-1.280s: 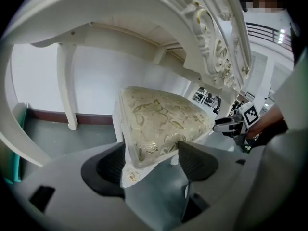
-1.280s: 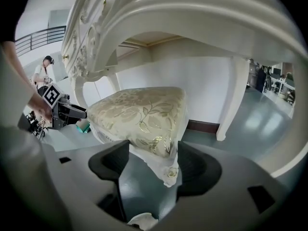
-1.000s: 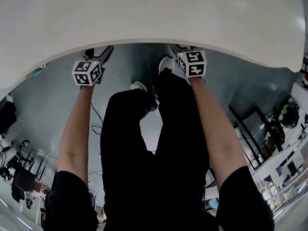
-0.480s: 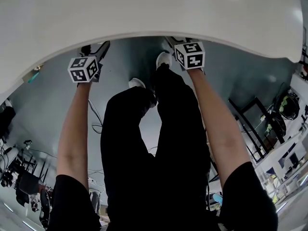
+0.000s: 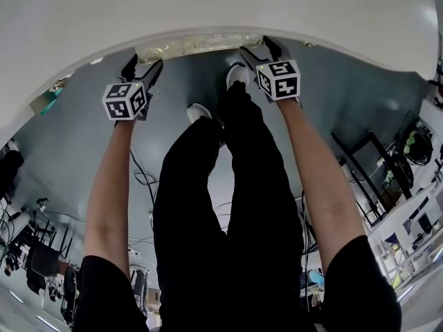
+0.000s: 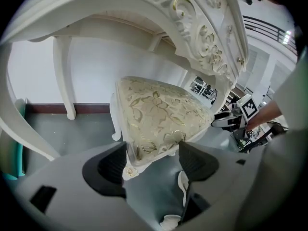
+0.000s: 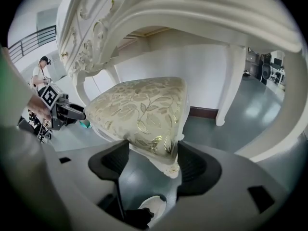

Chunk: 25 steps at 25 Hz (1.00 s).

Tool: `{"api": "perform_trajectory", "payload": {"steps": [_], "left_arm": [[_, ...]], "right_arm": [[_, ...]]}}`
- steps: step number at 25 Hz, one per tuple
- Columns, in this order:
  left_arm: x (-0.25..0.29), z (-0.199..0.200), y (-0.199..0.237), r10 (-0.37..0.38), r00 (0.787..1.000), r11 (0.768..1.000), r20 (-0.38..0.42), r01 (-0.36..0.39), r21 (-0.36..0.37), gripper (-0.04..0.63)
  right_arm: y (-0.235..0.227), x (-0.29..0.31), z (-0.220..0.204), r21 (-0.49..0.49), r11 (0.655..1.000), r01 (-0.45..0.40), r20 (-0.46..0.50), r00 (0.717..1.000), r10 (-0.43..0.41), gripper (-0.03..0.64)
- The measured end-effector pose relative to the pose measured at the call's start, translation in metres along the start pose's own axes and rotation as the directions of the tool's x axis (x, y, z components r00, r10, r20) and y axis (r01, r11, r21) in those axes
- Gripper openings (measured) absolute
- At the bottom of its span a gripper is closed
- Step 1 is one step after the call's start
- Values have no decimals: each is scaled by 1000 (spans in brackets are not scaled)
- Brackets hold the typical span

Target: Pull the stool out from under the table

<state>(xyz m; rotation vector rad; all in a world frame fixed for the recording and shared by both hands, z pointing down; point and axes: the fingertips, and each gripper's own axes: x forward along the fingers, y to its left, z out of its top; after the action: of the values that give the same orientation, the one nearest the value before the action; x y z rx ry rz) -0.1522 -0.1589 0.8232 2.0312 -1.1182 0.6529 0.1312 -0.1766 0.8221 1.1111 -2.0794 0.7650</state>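
The stool has a cream seat with a gold leaf pattern (image 6: 159, 112) on a white carved frame. It stands under the white table (image 5: 208, 12), and a strip of its seat (image 5: 197, 45) shows past the table's edge in the head view. My left gripper (image 6: 151, 155) is shut on the seat's near left corner, a jaw on each side of it. My right gripper (image 7: 153, 158) grips the seat's other near corner (image 7: 166, 150) the same way. In the head view both grippers (image 5: 142, 68) (image 5: 259, 50) reach to the table's edge.
The table's carved apron (image 6: 202, 37) hangs just above the seat, and its white legs (image 6: 62, 76) (image 7: 231, 81) stand behind. The person's legs and white shoes (image 5: 239, 75) are between the two grippers. Cables (image 5: 142, 178) lie on the grey floor.
The gold seat edge has come out from under the table's edge, where only the tabletop showed before. Both grippers stay at the table's edge.
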Motion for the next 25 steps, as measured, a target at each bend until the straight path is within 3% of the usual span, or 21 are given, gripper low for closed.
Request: {"api": "perform_trajectory", "payload": {"steps": [9, 14, 25], "left_arm": [[-16, -24, -3, -11, 997, 1000, -74, 12, 15, 353], [-29, -48, -17, -7, 995, 1000, -103, 8, 9, 353], [-47, -78, -33, 14, 990, 1000, -140, -13, 5, 351]], "right_arm": [[23, -14, -27, 25, 1000, 4, -51, 999, -2, 318], [35, -28, -51, -52, 998, 24, -124, 992, -31, 318], [49, -47, -79, 2, 1000, 22, -176, 984, -22, 318]]}}
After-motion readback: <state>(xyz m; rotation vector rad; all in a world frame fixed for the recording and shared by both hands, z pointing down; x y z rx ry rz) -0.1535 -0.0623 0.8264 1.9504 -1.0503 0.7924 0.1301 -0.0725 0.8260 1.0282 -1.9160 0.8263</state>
